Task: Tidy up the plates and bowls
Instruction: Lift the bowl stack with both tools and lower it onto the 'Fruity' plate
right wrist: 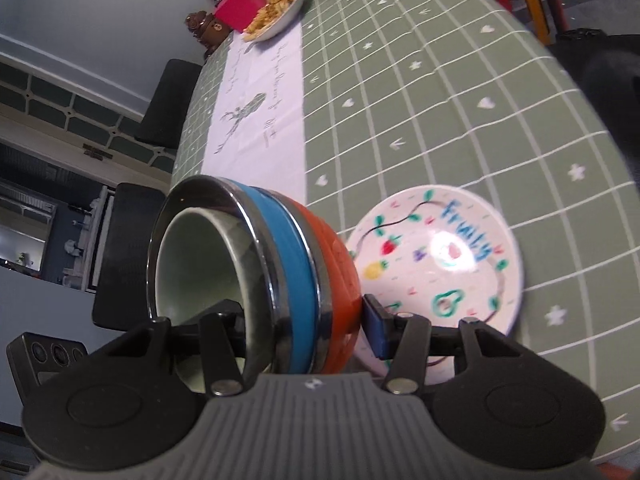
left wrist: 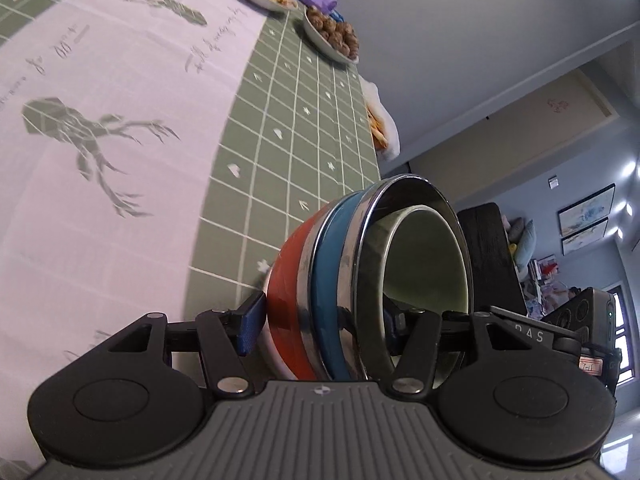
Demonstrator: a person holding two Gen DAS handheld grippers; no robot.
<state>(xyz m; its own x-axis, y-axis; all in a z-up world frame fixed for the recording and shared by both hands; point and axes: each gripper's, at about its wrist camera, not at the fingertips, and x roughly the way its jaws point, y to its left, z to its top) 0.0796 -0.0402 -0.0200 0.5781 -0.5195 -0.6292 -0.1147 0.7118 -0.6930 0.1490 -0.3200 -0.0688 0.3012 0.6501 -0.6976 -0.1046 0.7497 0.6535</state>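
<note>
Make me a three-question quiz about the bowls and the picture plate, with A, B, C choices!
1. Where is the fruit plate?
A. beside the bowl stack
B. on a chair
C. inside the bowls

2. What colour is the outermost bowl of the bowl stack?
A. yellow
B. orange-red
C. black

3. How does each hand-held gripper stand, left and right?
A. wide open, away from bowls
B. shut on the bowl stack
C. holding a spoon

Answers: A, it lies on the tablecloth next to the stack; B, its outside is orange-red; B, fingers sit inside and outside the stack.
</note>
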